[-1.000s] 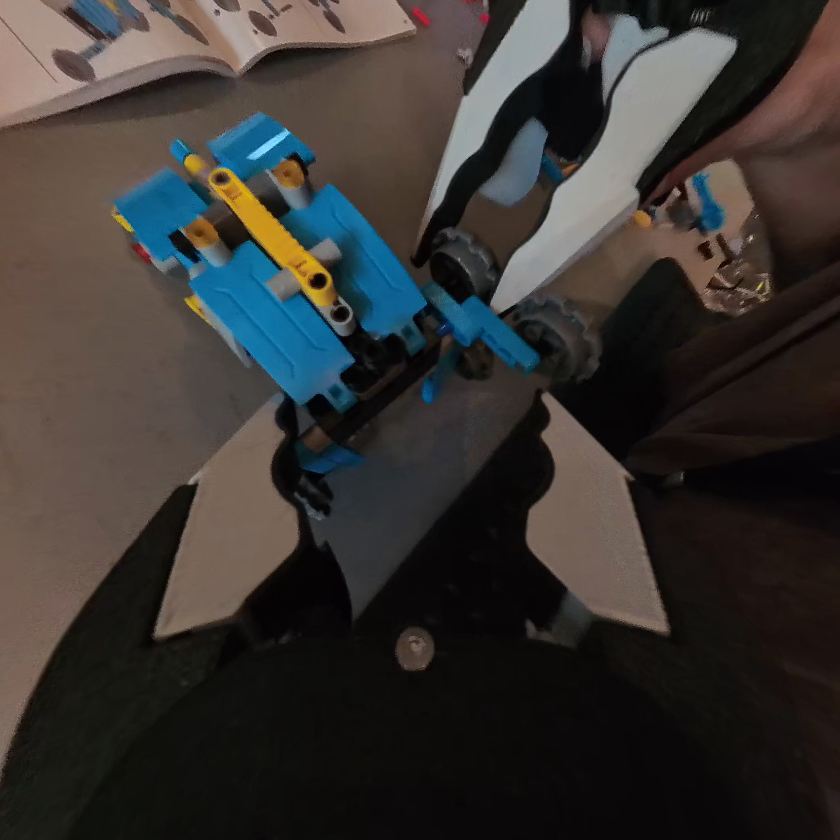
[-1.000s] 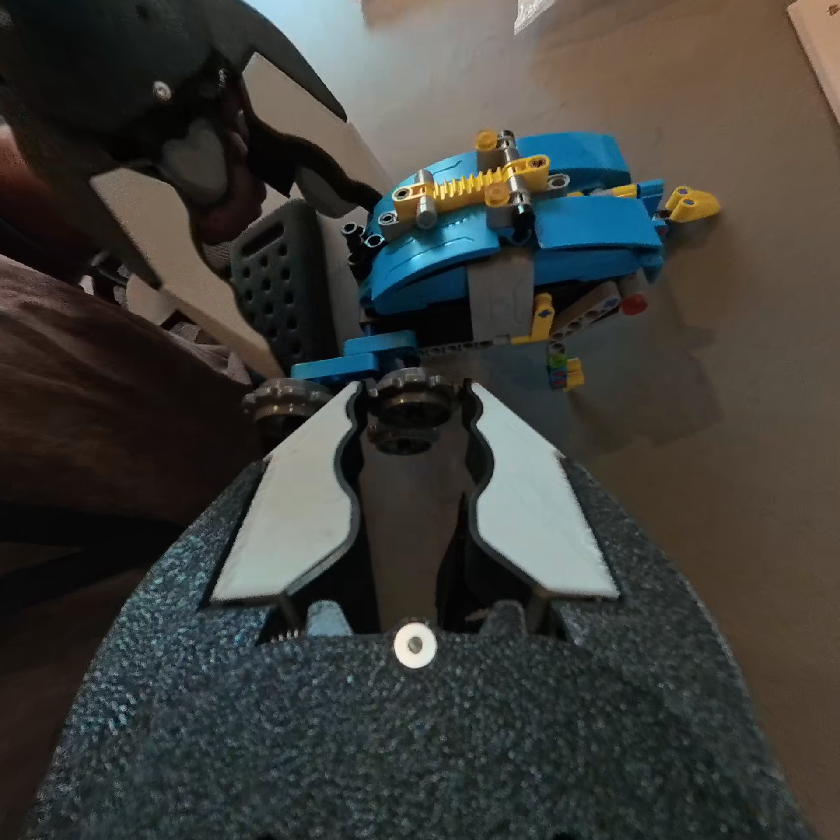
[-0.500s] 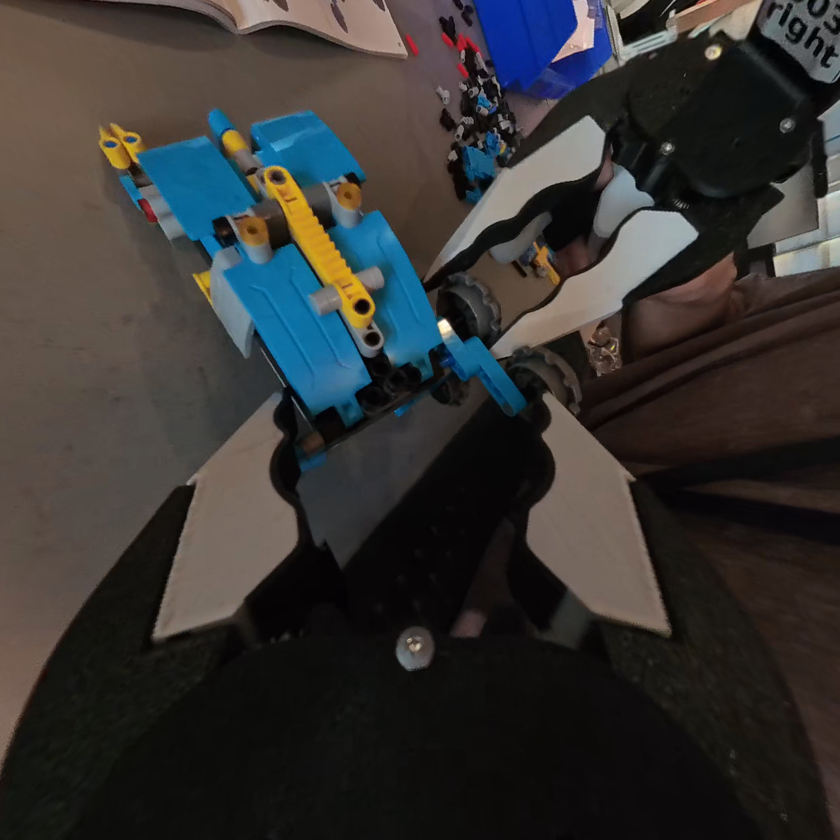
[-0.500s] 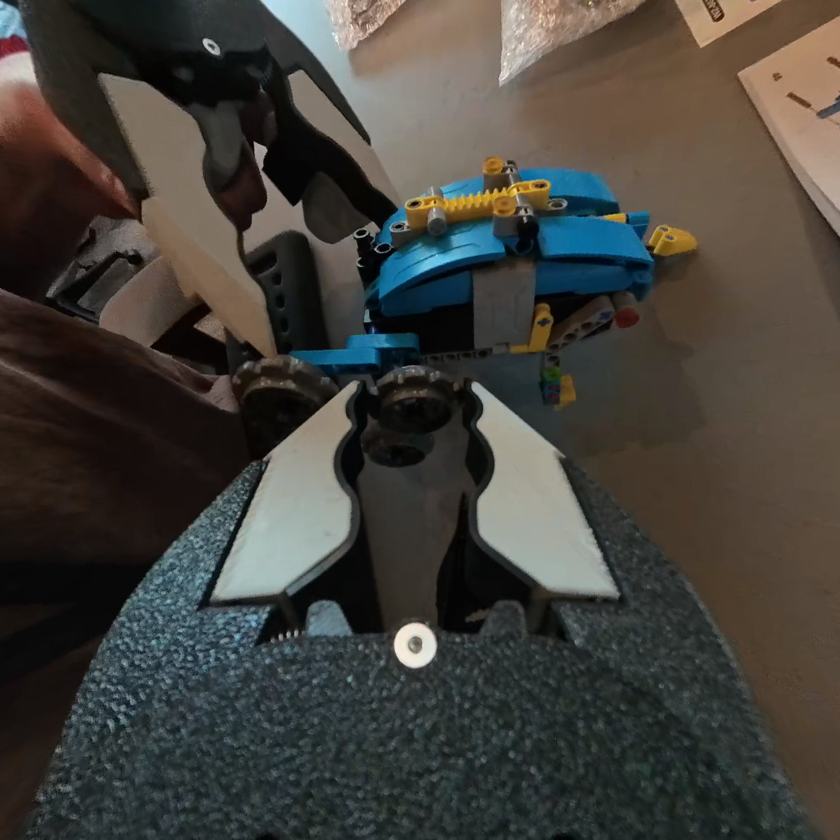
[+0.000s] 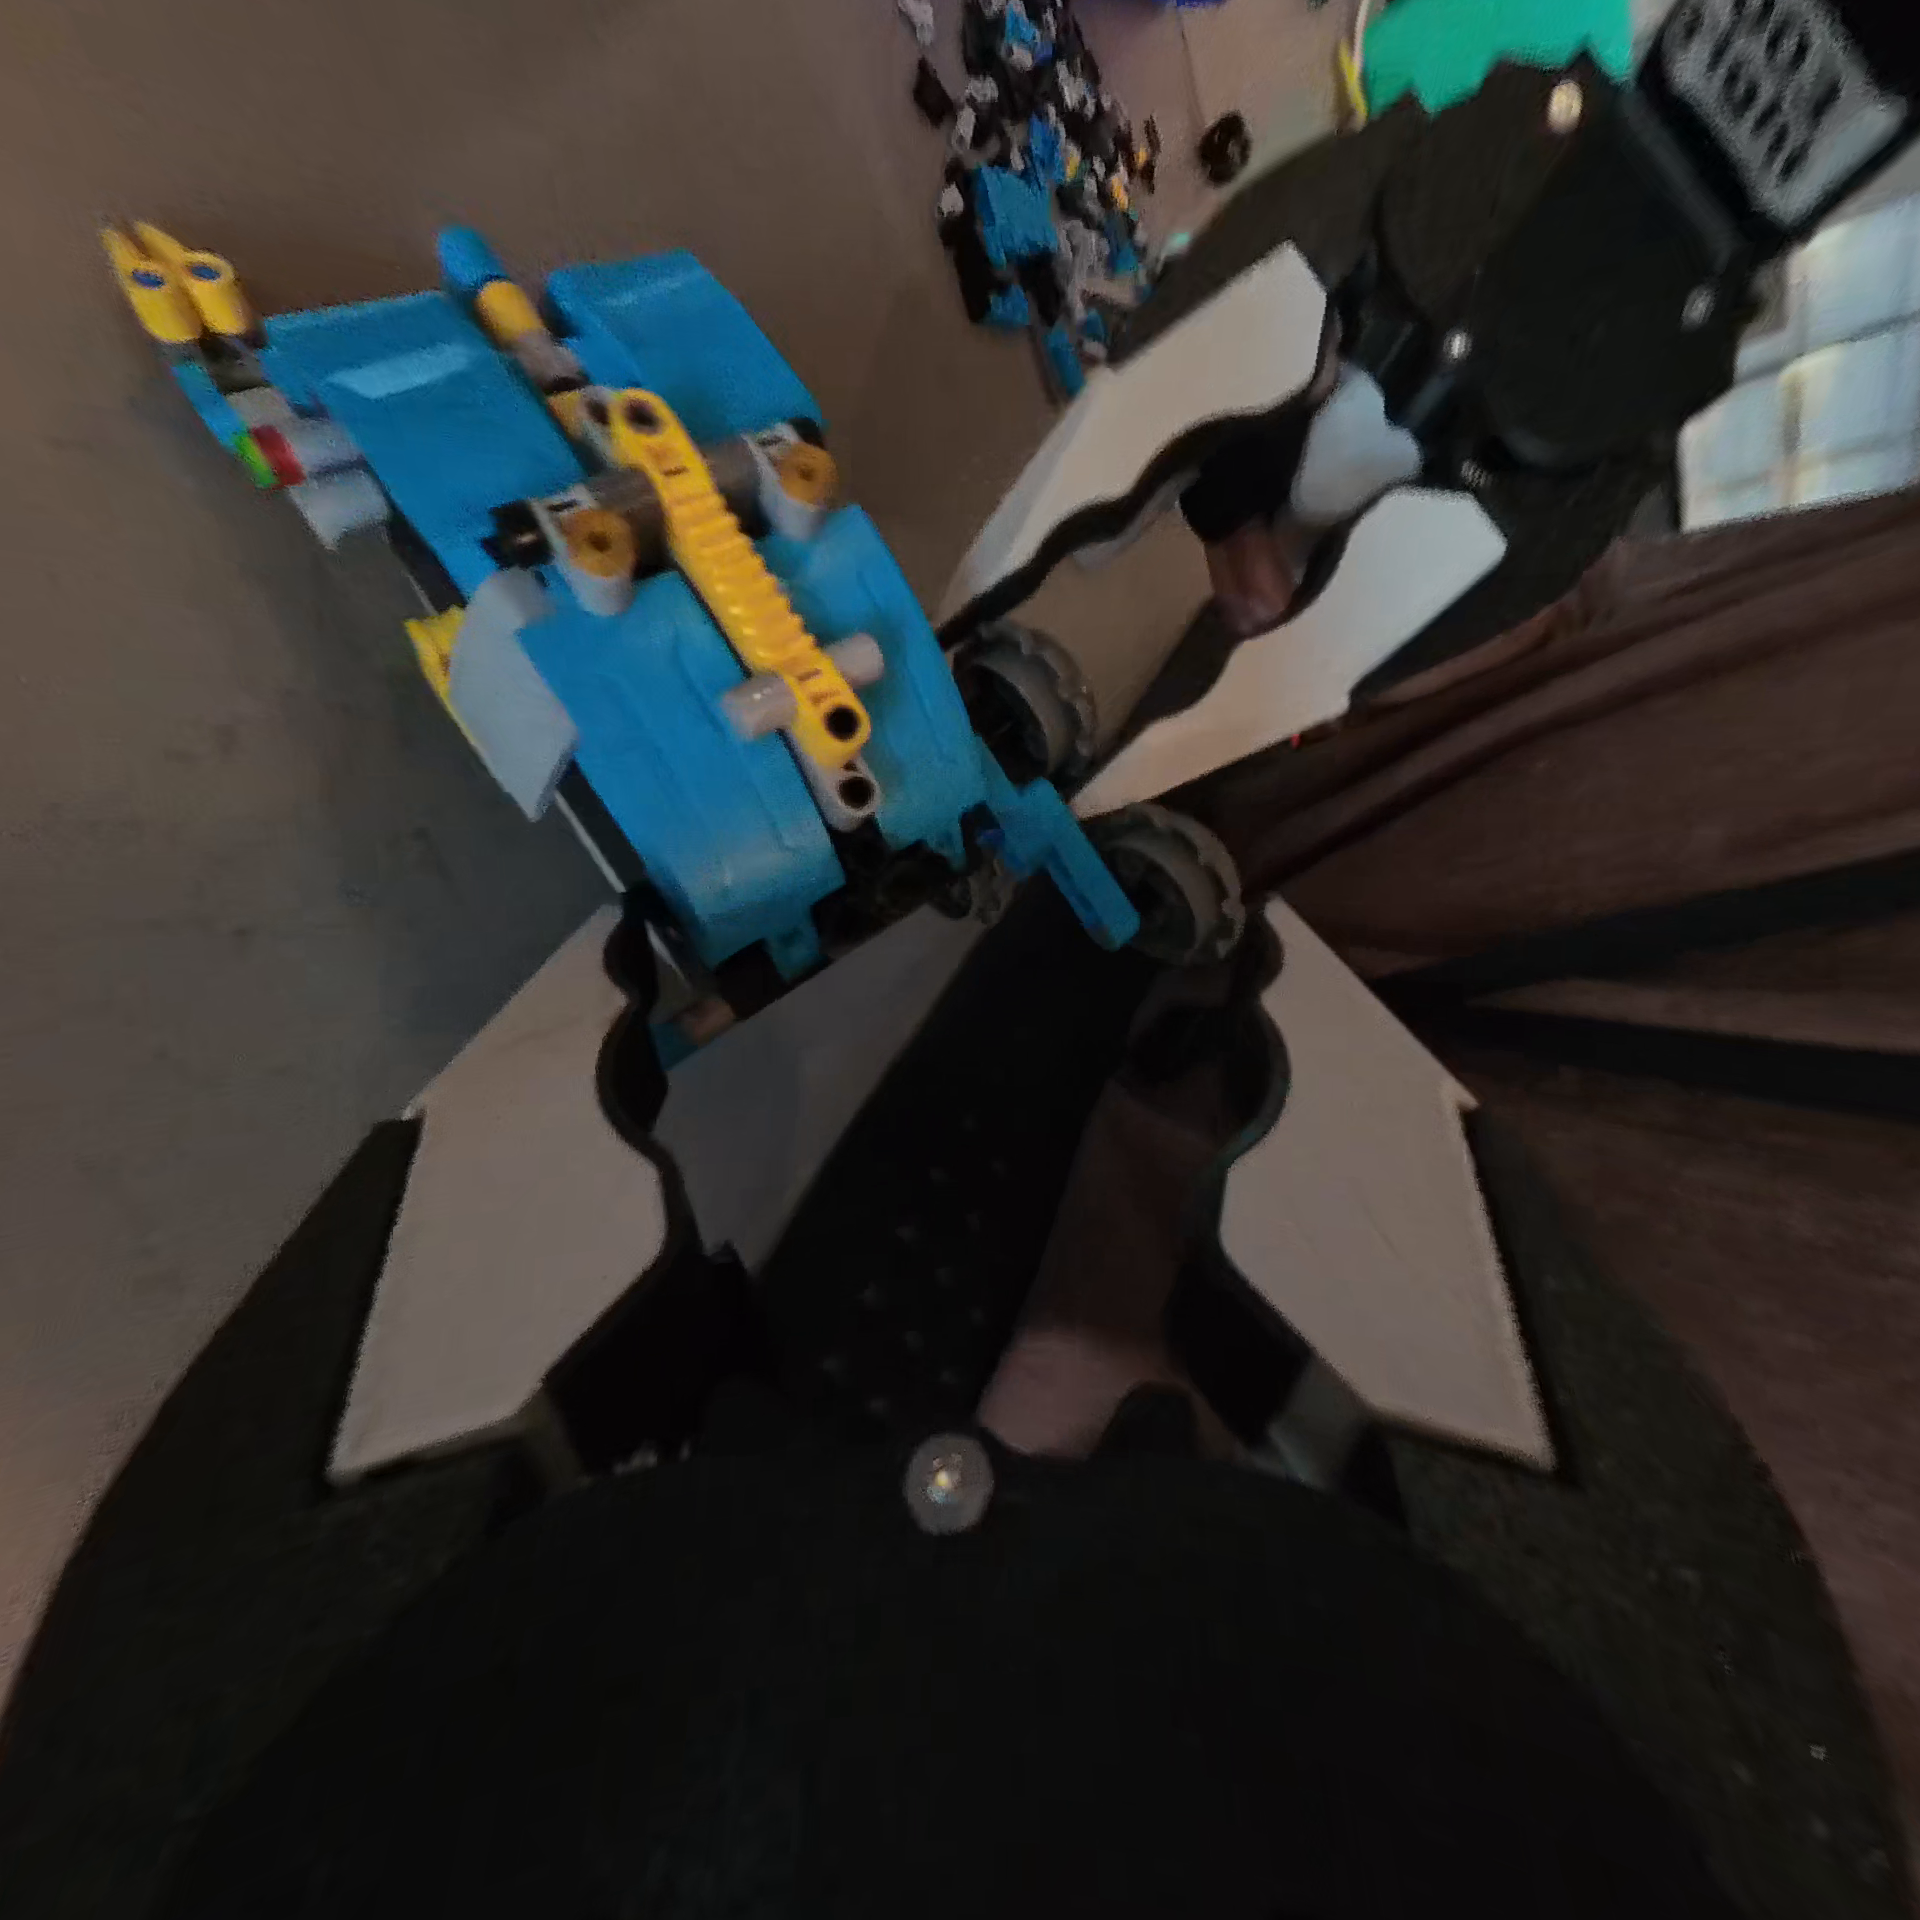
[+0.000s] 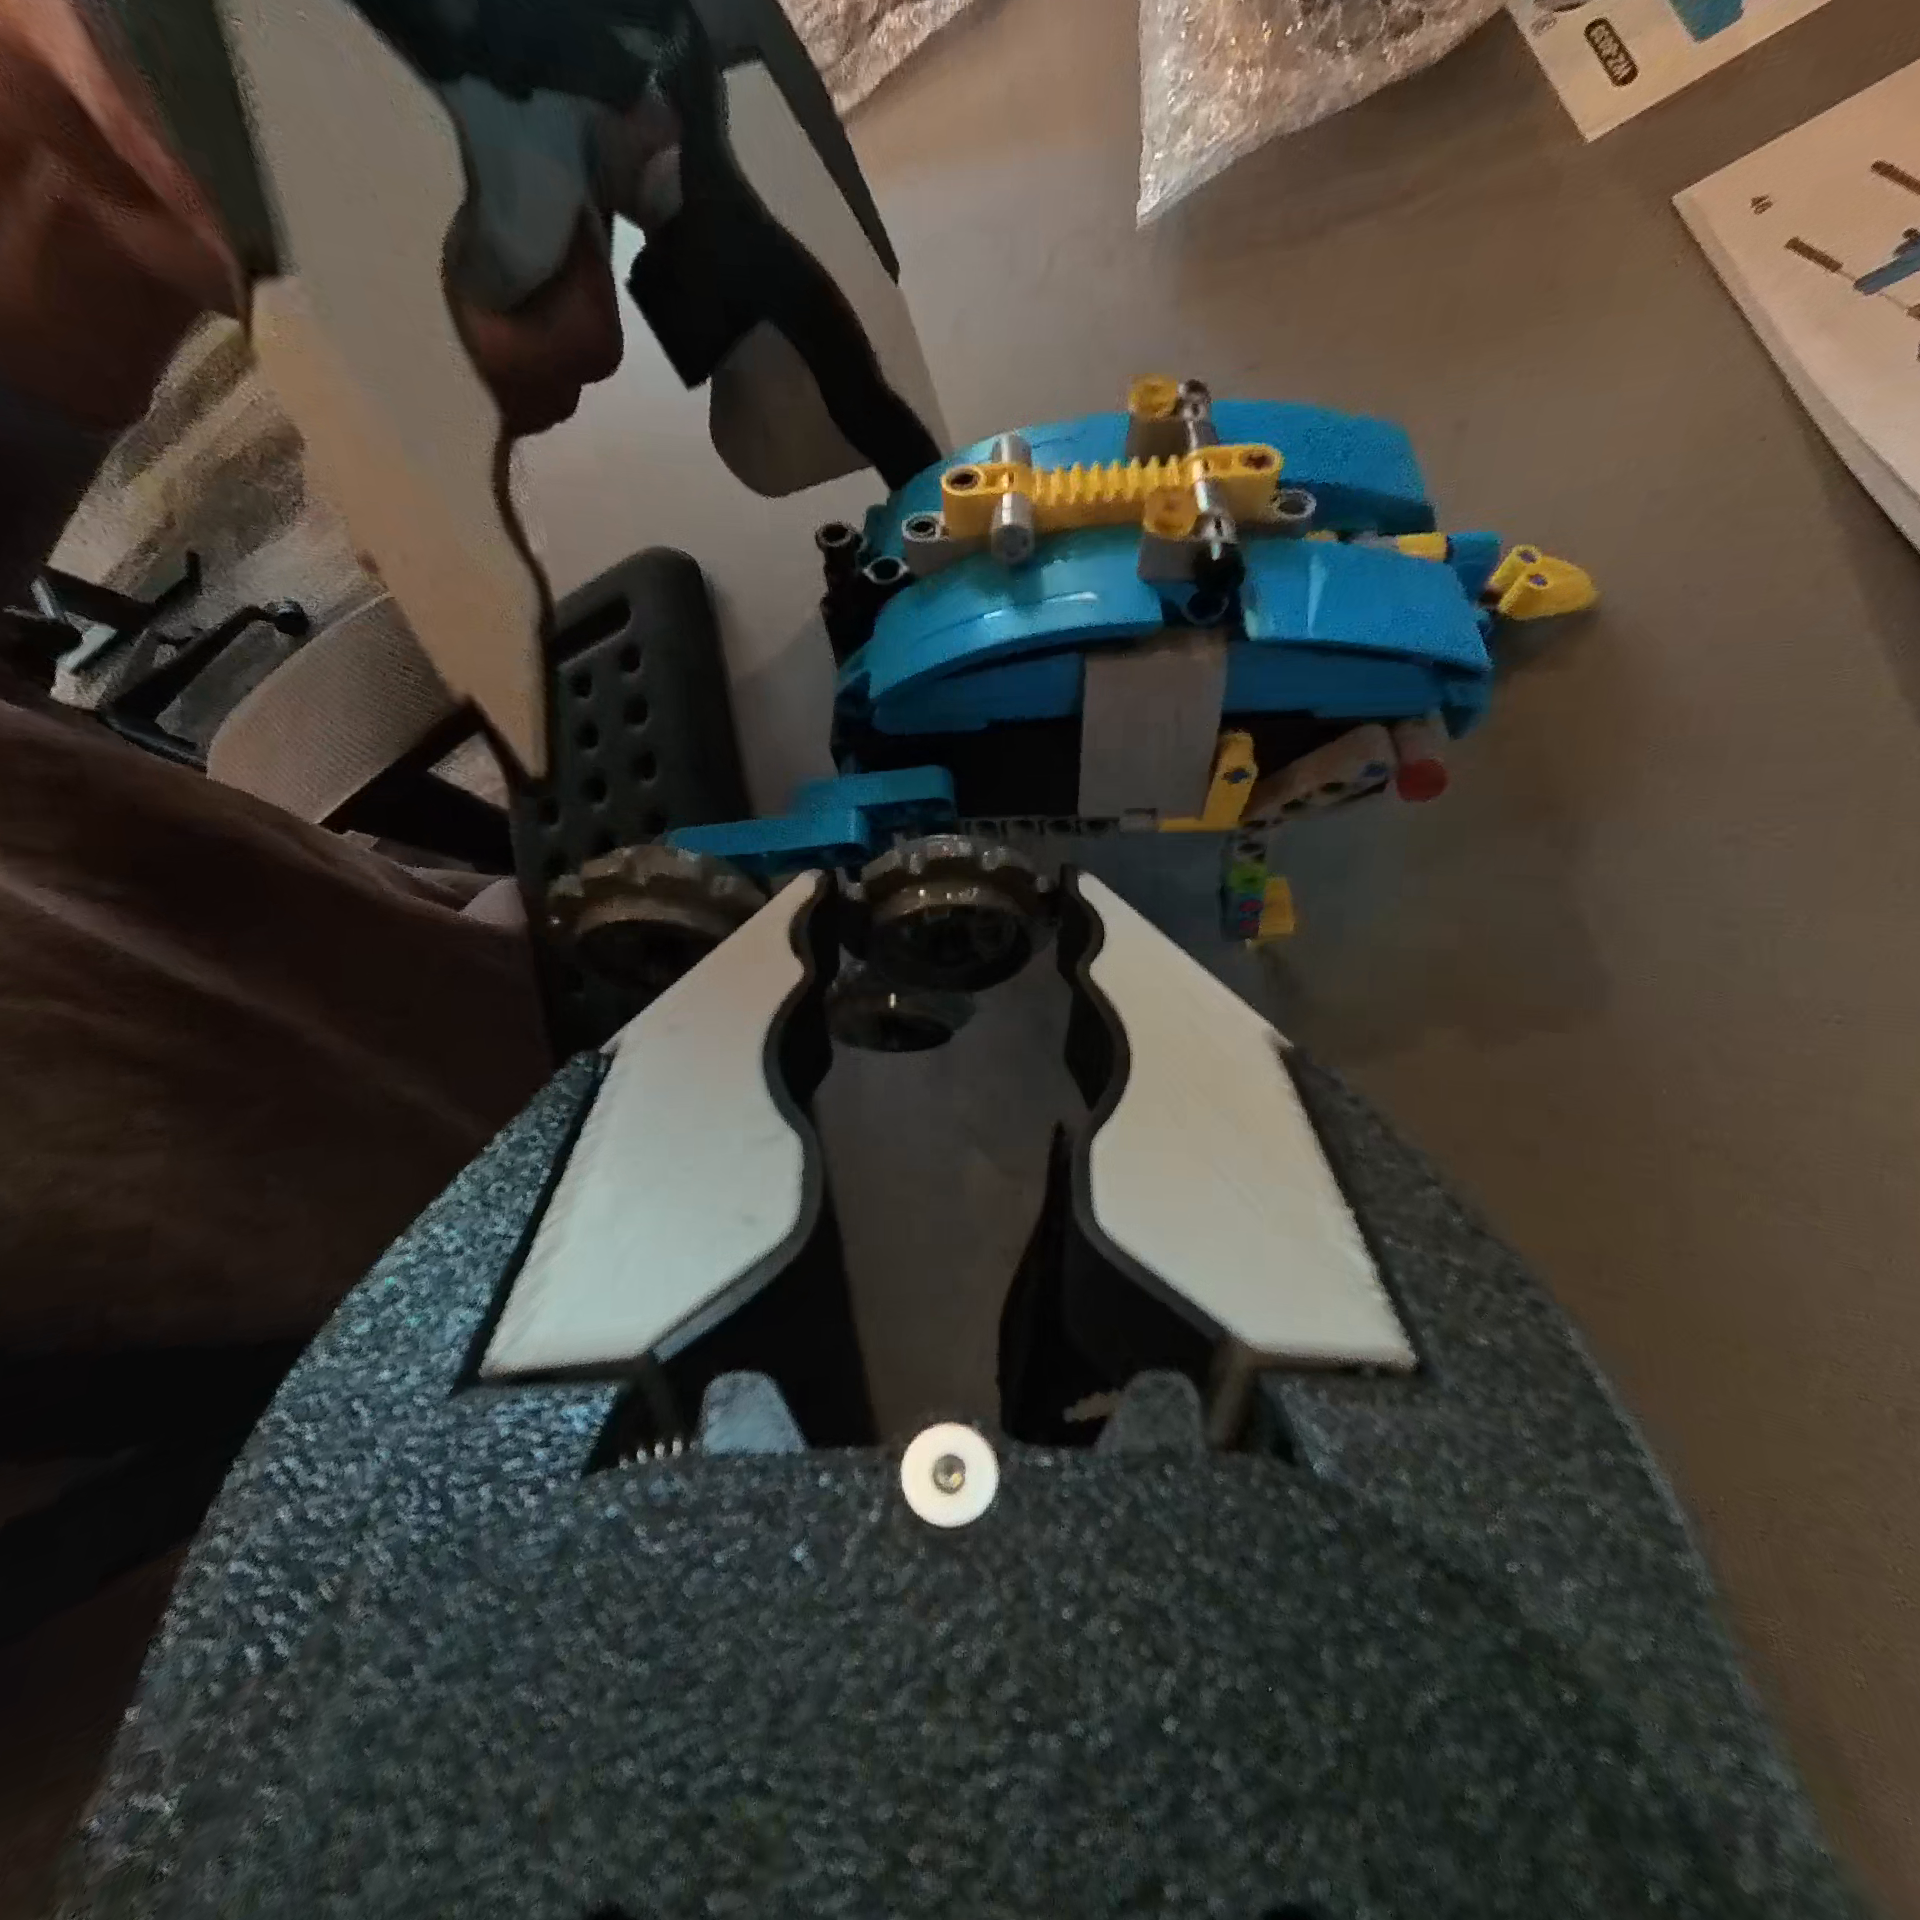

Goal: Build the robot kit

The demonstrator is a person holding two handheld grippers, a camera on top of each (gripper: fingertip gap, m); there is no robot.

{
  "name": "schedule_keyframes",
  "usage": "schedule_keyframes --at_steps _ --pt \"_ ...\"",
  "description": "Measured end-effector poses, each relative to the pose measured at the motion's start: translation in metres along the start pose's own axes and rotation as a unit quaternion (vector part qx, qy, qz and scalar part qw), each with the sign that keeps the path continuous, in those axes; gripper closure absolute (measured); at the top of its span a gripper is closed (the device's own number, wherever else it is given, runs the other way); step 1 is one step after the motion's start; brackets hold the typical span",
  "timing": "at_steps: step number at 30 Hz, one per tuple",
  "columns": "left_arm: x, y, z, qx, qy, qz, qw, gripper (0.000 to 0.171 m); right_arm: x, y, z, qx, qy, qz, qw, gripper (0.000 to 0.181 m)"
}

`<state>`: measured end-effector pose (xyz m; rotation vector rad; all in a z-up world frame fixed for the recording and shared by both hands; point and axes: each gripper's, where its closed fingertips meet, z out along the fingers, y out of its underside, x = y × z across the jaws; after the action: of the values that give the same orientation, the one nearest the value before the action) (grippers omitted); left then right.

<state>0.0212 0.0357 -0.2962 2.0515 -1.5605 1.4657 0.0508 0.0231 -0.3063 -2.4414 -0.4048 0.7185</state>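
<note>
A blue and yellow brick vehicle model (image 5: pixel 675 707) hangs tilted above the tan table (image 5: pixel 208 935). My left gripper (image 5: pixel 940 935) has its fingers spread wide and clamped on the model's rear end. My right gripper (image 6: pixel 945 894) is shut on a grey toothed wheel (image 6: pixel 945 920) under the model (image 6: pixel 1091 623). A second grey wheel (image 6: pixel 634 904) sits on a blue arm (image 6: pixel 831 821) beside it. In the left wrist view the right gripper (image 5: pixel 1023 717) comes in from the upper right onto the wheel (image 5: pixel 1023 696). In the right wrist view the left gripper (image 6: pixel 722 613) reaches down from the upper left.
A pile of loose bricks (image 5: pixel 1039 208) lies at the far side of the table. An open instruction booklet (image 6: pixel 1818 312) and clear plastic bags (image 6: pixel 1299 94) lie to the right. A black perforated panel (image 6: pixel 623 707) and dark brown cloth (image 5: pixel 1610 779) are below the grippers. There is about 5 cm between the tips of the two grippers.
Both grippers keep their hold. The model and both grippers have swung together, so the booklet has left the left wrist view and the brick pile has come in.
</note>
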Motion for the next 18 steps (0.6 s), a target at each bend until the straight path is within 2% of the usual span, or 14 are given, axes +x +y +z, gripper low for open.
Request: schedule_keyframes --at_steps 3,11,18 --pt "-0.010 -0.005 0.000 0.010 -0.019 -0.038 0.999 0.078 -0.001 -0.001 0.000 0.011 0.004 0.004 1.000 0.140" --pt "-0.008 -0.008 0.012 -0.016 -0.092 -0.047 0.994 0.057 -0.004 -0.007 0.001 0.053 0.028 0.025 0.998 0.140" --pt "-0.011 -0.001 0.014 -0.084 -0.125 -0.048 0.987 0.066 -0.006 0.000 0.004 0.114 0.044 0.049 0.991 0.140"
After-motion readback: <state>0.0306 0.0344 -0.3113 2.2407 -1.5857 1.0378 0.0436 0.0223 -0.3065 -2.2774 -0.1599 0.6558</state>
